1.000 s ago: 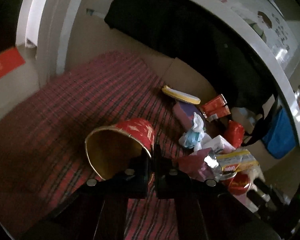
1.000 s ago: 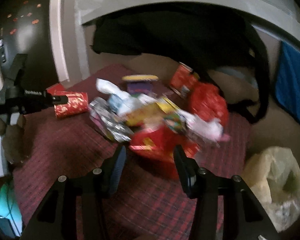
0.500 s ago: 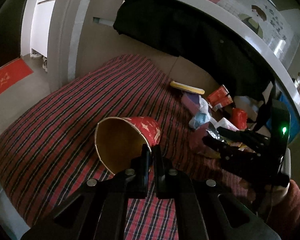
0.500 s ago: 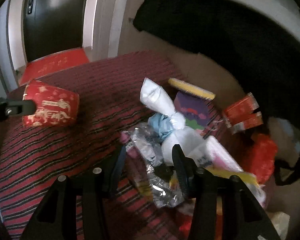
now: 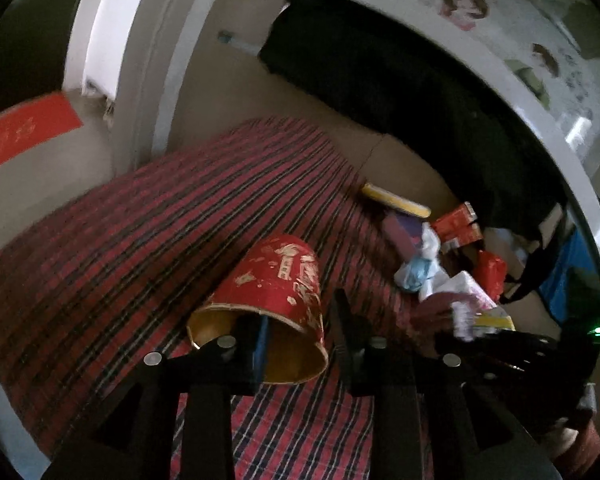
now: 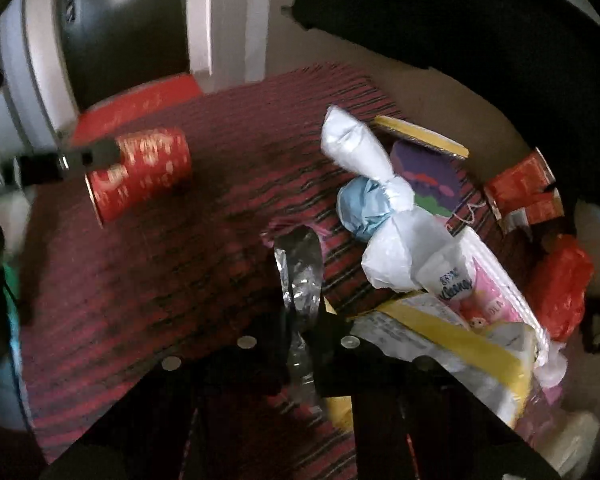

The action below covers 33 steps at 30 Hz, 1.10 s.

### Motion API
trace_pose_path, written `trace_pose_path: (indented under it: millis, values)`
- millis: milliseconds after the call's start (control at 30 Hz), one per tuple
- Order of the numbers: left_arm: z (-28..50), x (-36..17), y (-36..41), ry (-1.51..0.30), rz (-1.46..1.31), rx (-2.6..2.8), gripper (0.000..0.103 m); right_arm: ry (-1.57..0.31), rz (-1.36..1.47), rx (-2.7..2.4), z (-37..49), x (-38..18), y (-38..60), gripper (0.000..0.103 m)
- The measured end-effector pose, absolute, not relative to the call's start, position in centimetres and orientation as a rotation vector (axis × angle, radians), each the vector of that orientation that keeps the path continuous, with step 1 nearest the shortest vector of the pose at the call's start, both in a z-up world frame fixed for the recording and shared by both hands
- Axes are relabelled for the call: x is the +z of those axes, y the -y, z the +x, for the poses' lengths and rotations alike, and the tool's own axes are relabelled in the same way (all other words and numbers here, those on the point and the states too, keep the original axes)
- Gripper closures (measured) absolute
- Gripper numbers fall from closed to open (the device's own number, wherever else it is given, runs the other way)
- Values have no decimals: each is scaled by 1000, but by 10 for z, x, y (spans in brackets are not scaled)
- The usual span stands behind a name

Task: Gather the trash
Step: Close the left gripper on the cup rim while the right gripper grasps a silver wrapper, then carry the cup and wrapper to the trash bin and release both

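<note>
A red paper cup (image 5: 276, 284) with gold print lies on its side on the red plaid cloth (image 5: 140, 240). My left gripper (image 5: 300, 332) is at the cup's mouth with its jaws opening: one finger sits inside the rim, the other stands outside with a gap. The same cup (image 6: 140, 172) and the left gripper (image 6: 80, 160) show at the left of the right wrist view. My right gripper (image 6: 302, 344) is shut on a crumpled silver foil wrapper (image 6: 300, 280) at the edge of the trash pile.
The pile to the right holds a knotted white plastic bag (image 6: 380, 200), a pink tissue pack (image 6: 484, 292), a yellow-and-white wrapper (image 6: 440, 340), a red bag (image 6: 560, 284), red cartons (image 6: 524, 192) and a purple packet (image 6: 424, 168). Dark fabric (image 5: 380, 80) hangs behind.
The left jaws have parted from the cup's rim, and the cup has tipped further over. The right gripper swung down to the silver wrapper and closed on it.
</note>
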<state>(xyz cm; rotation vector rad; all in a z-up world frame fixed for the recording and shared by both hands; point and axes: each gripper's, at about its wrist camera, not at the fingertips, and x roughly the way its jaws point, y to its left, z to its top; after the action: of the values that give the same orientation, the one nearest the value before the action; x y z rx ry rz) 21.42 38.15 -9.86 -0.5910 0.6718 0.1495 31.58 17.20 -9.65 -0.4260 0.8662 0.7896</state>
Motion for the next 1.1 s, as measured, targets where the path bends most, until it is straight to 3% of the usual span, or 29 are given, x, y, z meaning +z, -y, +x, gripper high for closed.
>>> trace_pose_path:
  millis: [133, 200, 300, 733, 1100]
  values:
    - [225, -113, -390, -739, -699, 155, 77, -823, -342, 800, 309, -75, -161, 98]
    - [226, -109, -386, -728, -684, 159, 95, -799, -333, 796, 301, -67, -161, 98]
    - [222, -93, -371, -682, -614, 172, 98, -771, -303, 801, 289, -53, -152, 98]
    - [205, 9, -278, -461, -302, 136, 100, -622, -154, 767, 285, 1, -86, 98]
    - [205, 62, -132, -357, -144, -67, 100, -473, -22, 607, 264, 55, 49, 98]
